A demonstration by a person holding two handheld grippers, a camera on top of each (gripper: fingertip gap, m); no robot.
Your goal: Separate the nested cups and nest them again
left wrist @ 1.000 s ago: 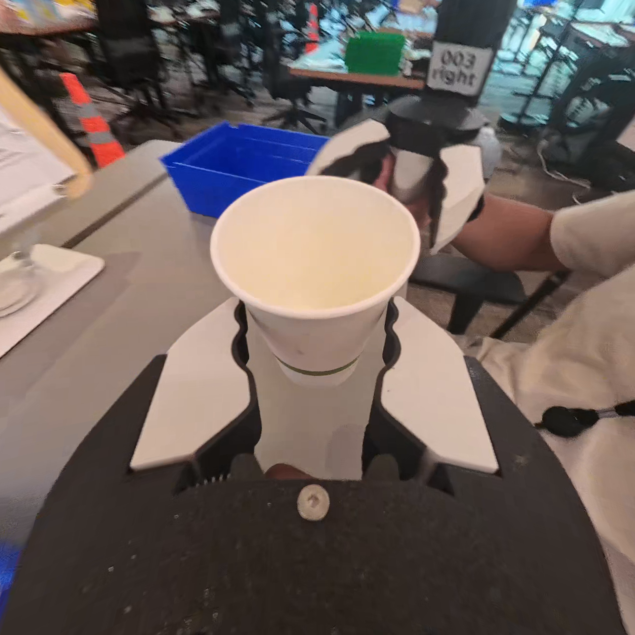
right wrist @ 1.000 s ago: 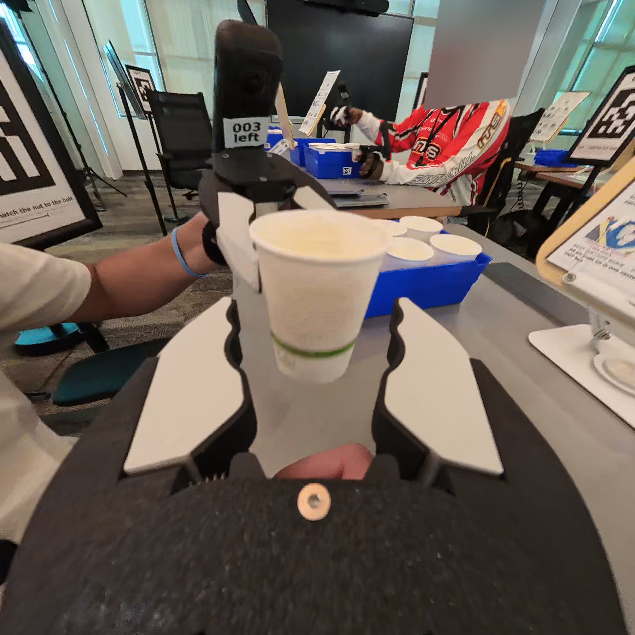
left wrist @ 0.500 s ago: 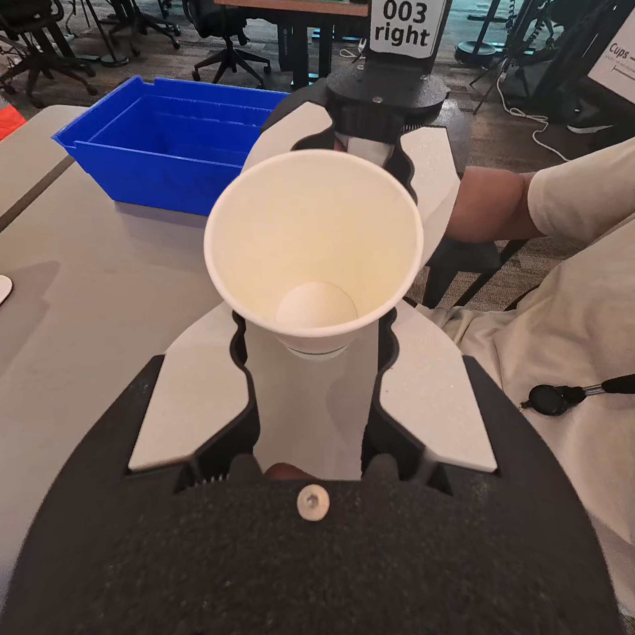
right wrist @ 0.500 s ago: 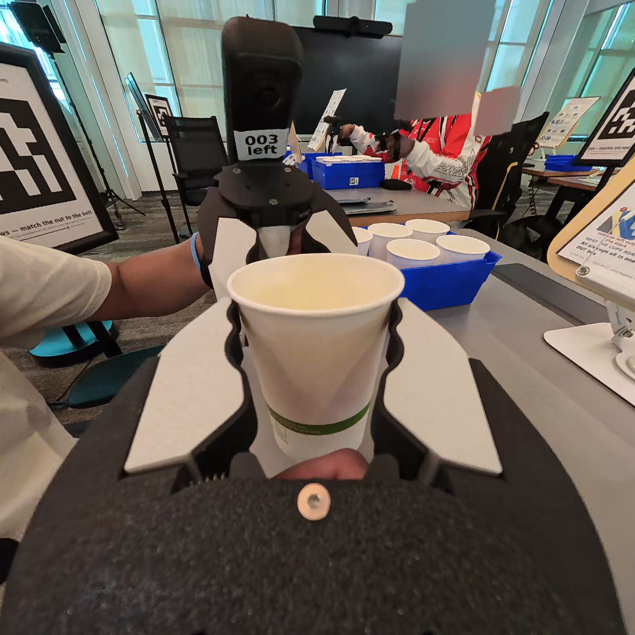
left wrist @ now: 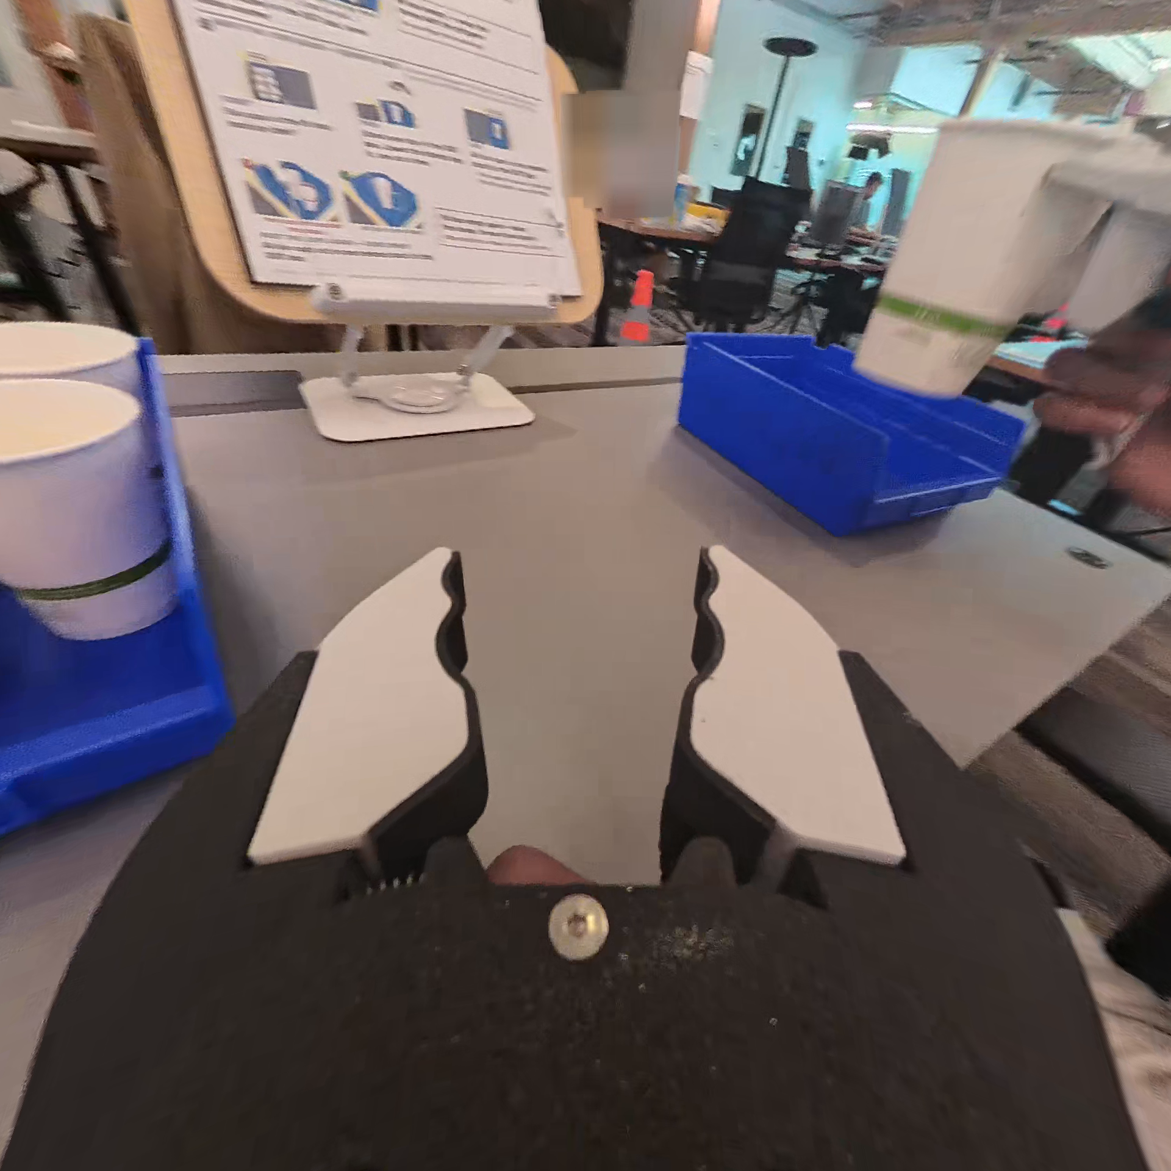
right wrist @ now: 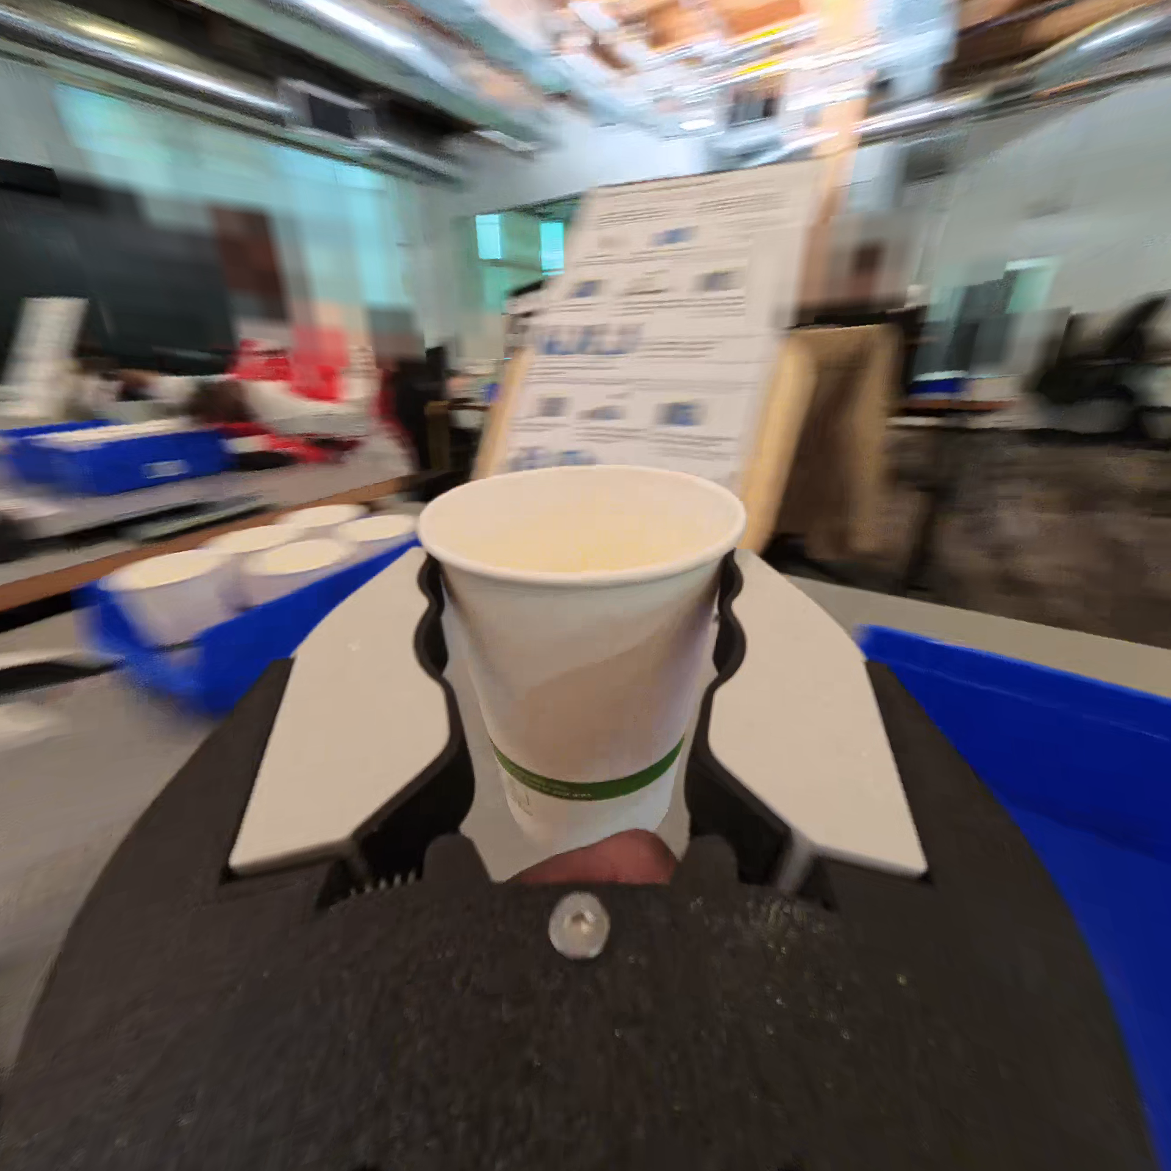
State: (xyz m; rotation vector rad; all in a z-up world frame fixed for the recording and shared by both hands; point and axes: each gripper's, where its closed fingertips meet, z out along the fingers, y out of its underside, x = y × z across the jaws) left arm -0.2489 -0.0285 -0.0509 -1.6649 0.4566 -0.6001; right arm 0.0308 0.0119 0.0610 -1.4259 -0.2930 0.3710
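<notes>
A white paper cup (right wrist: 583, 646) with a green band near its base stands upright between the fingers of my right gripper (right wrist: 580, 567), which is shut on it. I cannot tell whether it is one cup or nested cups. The same cup shows blurred at the upper right of the left wrist view (left wrist: 963, 253), held in the air above the right blue bin. My left gripper (left wrist: 576, 557) is open and empty, low over the grey table (left wrist: 570, 481). Several more white cups (left wrist: 70, 494) stand in a blue bin (left wrist: 127, 710) at its left.
An empty blue bin (left wrist: 824, 456) sits on the table's right side, and its wall shows in the right wrist view (right wrist: 1045, 760). The bin with cups (right wrist: 253, 646) lies to the left. A printed sheet on a stand (left wrist: 393, 146) stands at the table's back.
My left gripper has let go of the cup and swung away toward the table's middle. My right gripper has shut on the cup and carried it off to the right.
</notes>
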